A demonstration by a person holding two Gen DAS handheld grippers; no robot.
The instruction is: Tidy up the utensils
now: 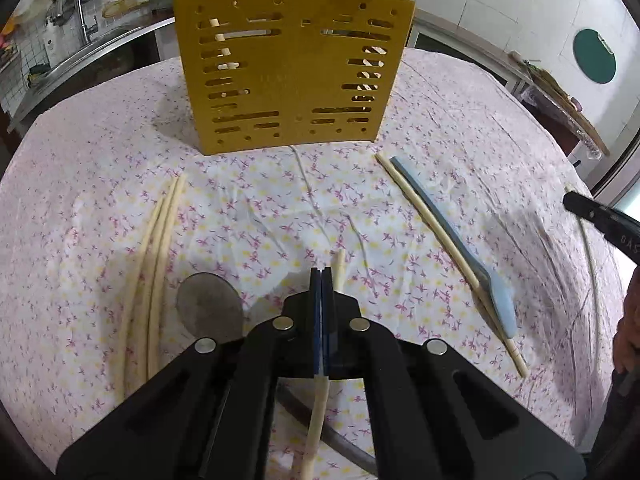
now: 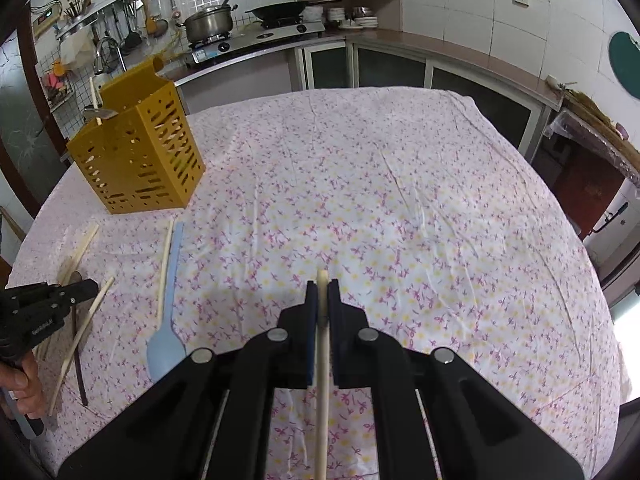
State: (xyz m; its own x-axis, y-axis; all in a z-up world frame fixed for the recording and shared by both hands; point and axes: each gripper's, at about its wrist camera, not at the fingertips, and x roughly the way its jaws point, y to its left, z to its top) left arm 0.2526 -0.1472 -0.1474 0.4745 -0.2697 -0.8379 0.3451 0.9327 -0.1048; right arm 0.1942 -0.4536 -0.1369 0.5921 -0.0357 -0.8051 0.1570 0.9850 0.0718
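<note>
Utensil holder (image 1: 292, 68), mustard yellow and slotted, upright at twelve o'clock on floral tablecloth (image 1: 248, 208). Blue spatula (image 1: 460, 248) beside a chopstick (image 1: 424, 208) at two o'clock; three chopsticks (image 1: 160, 240) at nine. Left gripper (image 1: 322, 276) clamped on a chopstick (image 1: 318, 408). Right gripper (image 2: 322, 292) clamped on another chopstick (image 2: 323, 360).
</note>
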